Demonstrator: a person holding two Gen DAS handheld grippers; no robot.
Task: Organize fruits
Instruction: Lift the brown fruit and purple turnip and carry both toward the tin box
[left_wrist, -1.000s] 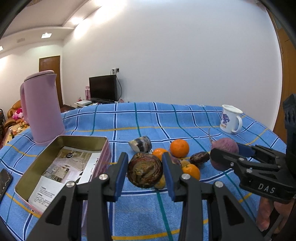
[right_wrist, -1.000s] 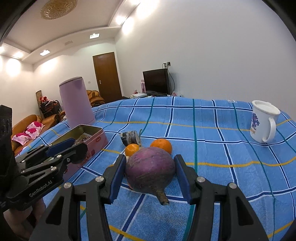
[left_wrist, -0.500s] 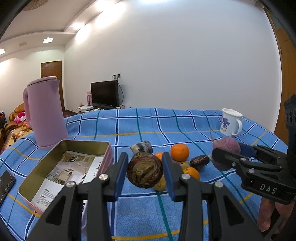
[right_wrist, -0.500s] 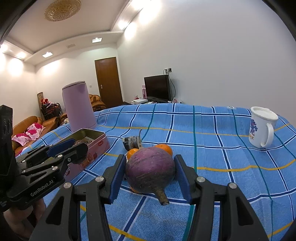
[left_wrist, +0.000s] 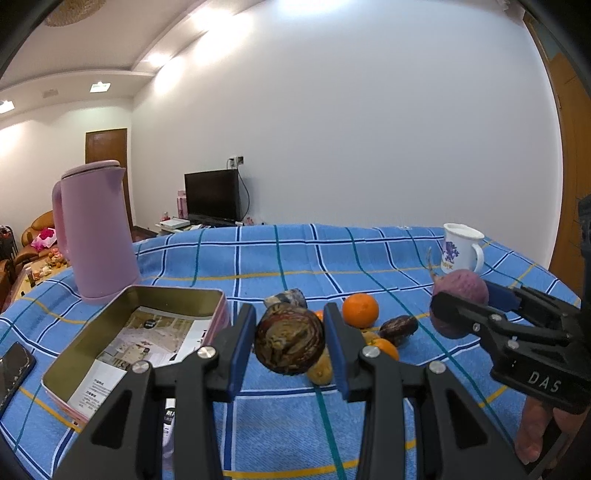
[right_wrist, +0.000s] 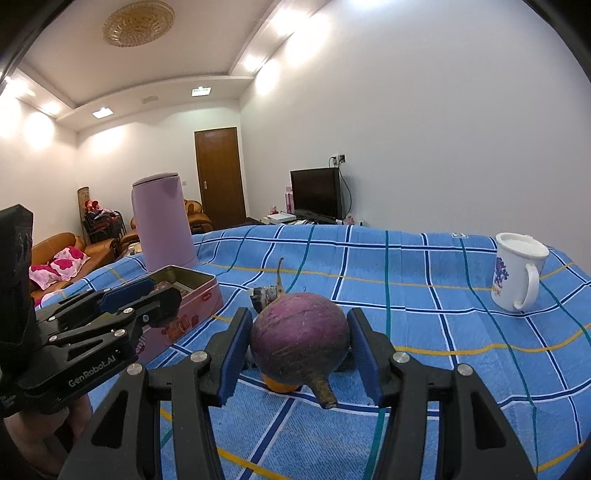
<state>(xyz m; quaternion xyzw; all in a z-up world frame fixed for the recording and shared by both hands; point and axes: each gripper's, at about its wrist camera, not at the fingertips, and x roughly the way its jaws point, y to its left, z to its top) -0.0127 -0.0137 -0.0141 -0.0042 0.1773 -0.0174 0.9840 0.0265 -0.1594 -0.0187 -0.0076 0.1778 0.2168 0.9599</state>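
Note:
My left gripper (left_wrist: 290, 345) is shut on a dark brown mottled round fruit (left_wrist: 288, 339), held above the blue checked cloth. Just left of it lies an open tin box (left_wrist: 85, 354) lined with printed paper. My right gripper (right_wrist: 301, 347) is shut on a round purple turnip (right_wrist: 301, 338) with a stubby stalk. In the left wrist view that turnip (left_wrist: 461, 286) hangs at the right. On the cloth between them lie two oranges (left_wrist: 360, 310), a dark fruit (left_wrist: 399, 326), a yellowish fruit (left_wrist: 319, 371) and a mottled lump (left_wrist: 286, 297).
A tall pink kettle (left_wrist: 94, 236) stands behind the tin box. A white mug (right_wrist: 517, 273) stands at the far right of the table. A phone (left_wrist: 14, 369) lies at the left edge. A person's hand (left_wrist: 532, 435) grips the right gripper's handle.
Both views have tipped upward a little, so the table sits lower in the pictures. Both grips are unchanged and the fruits on the cloth have stayed put.

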